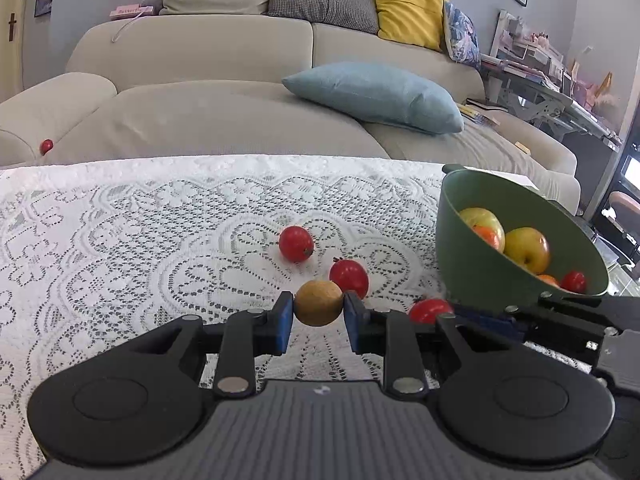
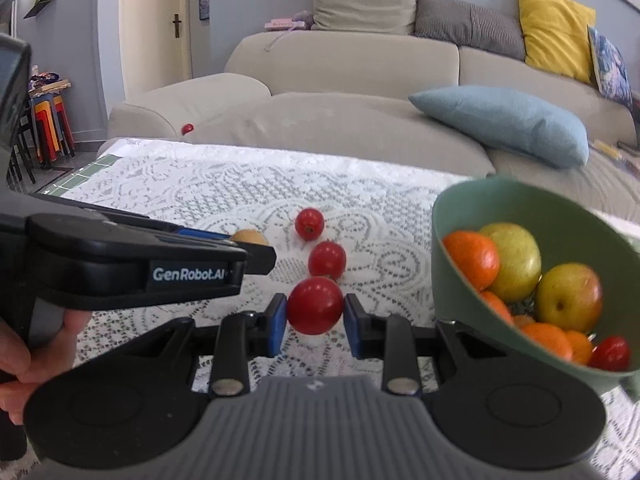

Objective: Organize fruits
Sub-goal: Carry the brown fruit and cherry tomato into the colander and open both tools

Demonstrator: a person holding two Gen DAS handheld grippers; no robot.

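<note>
My left gripper (image 1: pixel 319 312) is shut on a small tan round fruit (image 1: pixel 319 302), held just above the lace cloth. My right gripper (image 2: pixel 315 314) is shut on a red tomato (image 2: pixel 315 305), which also shows at the left view's lower right (image 1: pixel 429 309). Two more red tomatoes (image 1: pixel 296 243) (image 1: pixel 349 276) lie on the cloth just beyond both grippers, seen in the right wrist view too (image 2: pixel 309 223) (image 2: pixel 327 260). To the right stands a green bowl (image 2: pixel 448 264) holding apples, oranges and a small tomato (image 2: pixel 610 353). The left gripper's body crosses the right wrist view at the left, hiding most of the tan fruit (image 2: pixel 250 237).
A white lace cloth (image 1: pixel 120 240) covers the table. Behind its far edge runs a beige sofa (image 1: pixel 200 112) with a light blue cushion (image 1: pixel 376 96); a stray red tomato (image 1: pixel 46 146) rests on the sofa at the left. A hand (image 2: pixel 36 356) holds the left gripper.
</note>
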